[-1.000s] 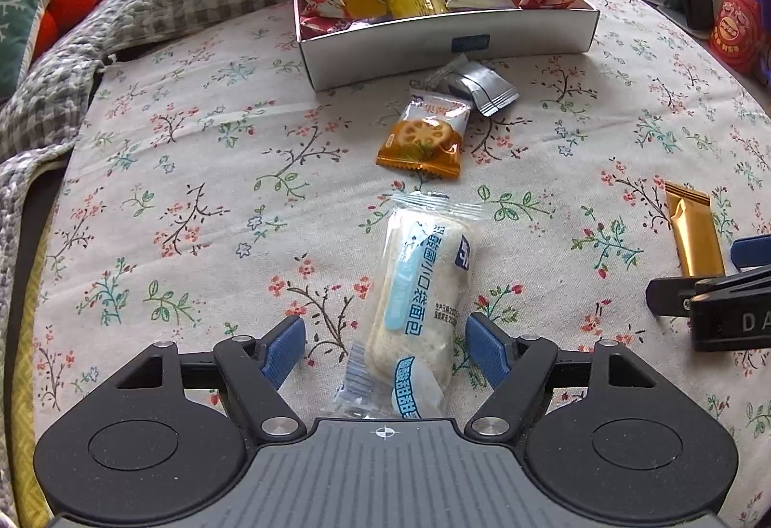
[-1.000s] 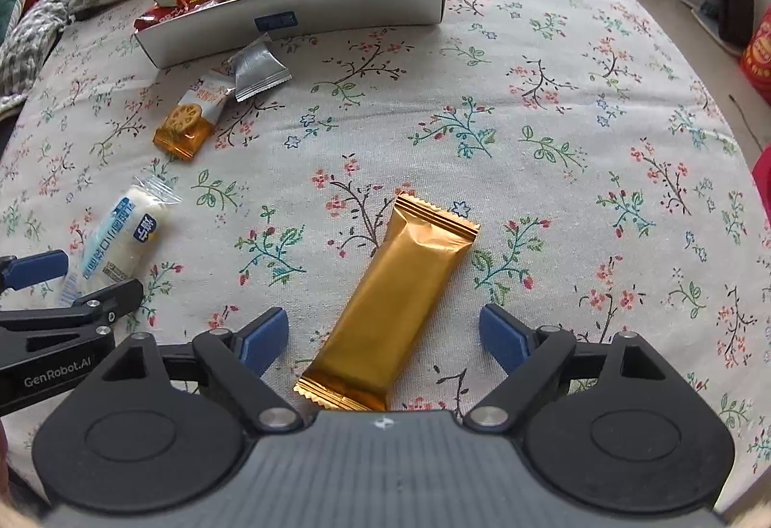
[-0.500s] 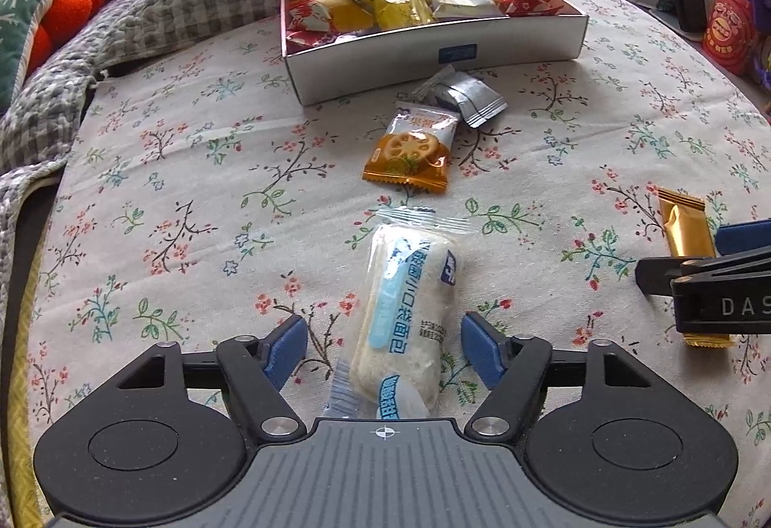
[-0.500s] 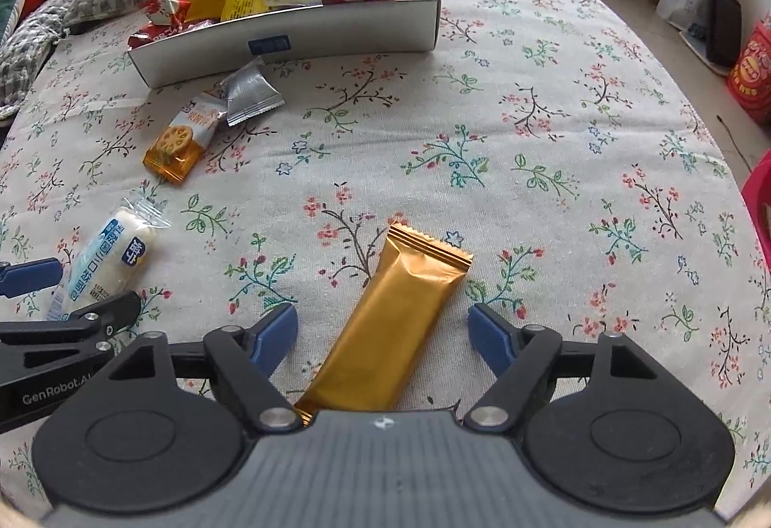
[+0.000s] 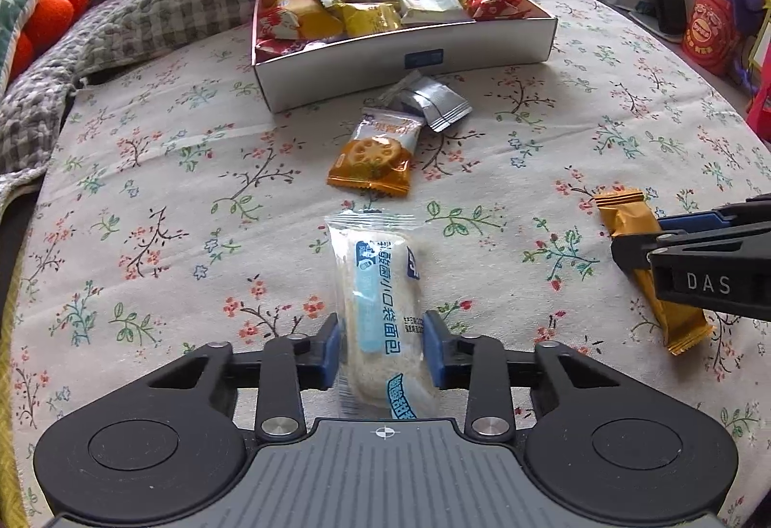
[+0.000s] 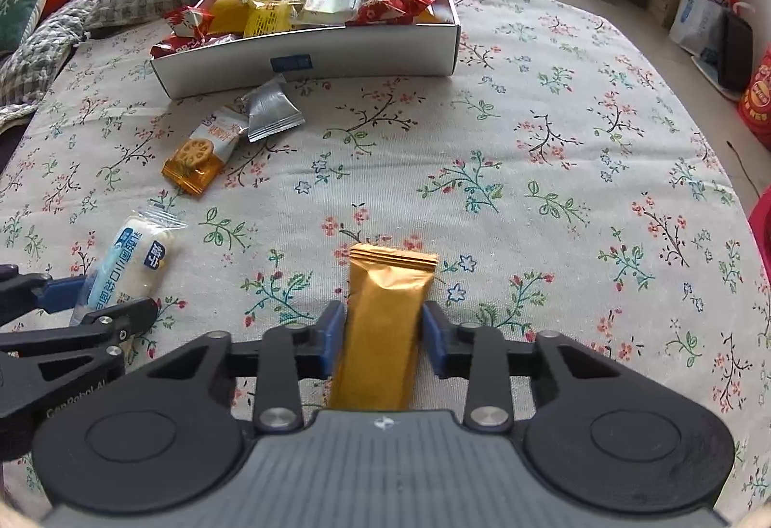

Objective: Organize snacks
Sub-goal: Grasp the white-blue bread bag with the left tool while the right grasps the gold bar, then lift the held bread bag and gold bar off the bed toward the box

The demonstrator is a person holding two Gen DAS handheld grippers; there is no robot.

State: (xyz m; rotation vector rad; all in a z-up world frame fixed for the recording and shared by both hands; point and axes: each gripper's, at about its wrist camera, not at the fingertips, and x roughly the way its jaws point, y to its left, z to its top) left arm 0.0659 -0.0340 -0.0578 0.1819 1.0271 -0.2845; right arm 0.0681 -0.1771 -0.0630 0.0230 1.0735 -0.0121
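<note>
My left gripper (image 5: 383, 347) is shut on a clear-wrapped white bread packet (image 5: 378, 292) with blue print, which points away along the floral cloth. My right gripper (image 6: 383, 337) is shut on a gold foil bar (image 6: 385, 316). Each gripper shows in the other's view: the right one (image 5: 694, 258) with the gold bar (image 5: 626, 215), the left one (image 6: 77, 306) with the bread packet (image 6: 130, 258). A white box (image 5: 405, 60) holding several snack packets stands at the far side and also shows in the right wrist view (image 6: 308, 56).
An orange lotus-root snack packet (image 5: 373, 154) and a silver packet (image 5: 441, 104) lie on the cloth between the box and my grippers. A checked grey blanket (image 5: 144, 12) and orange cushions lie at the far left. Bags stand on the floor at the right.
Both grippers have closed: the left onto the bread packet, the right onto the gold bar. Both views have drawn back a little from the box.
</note>
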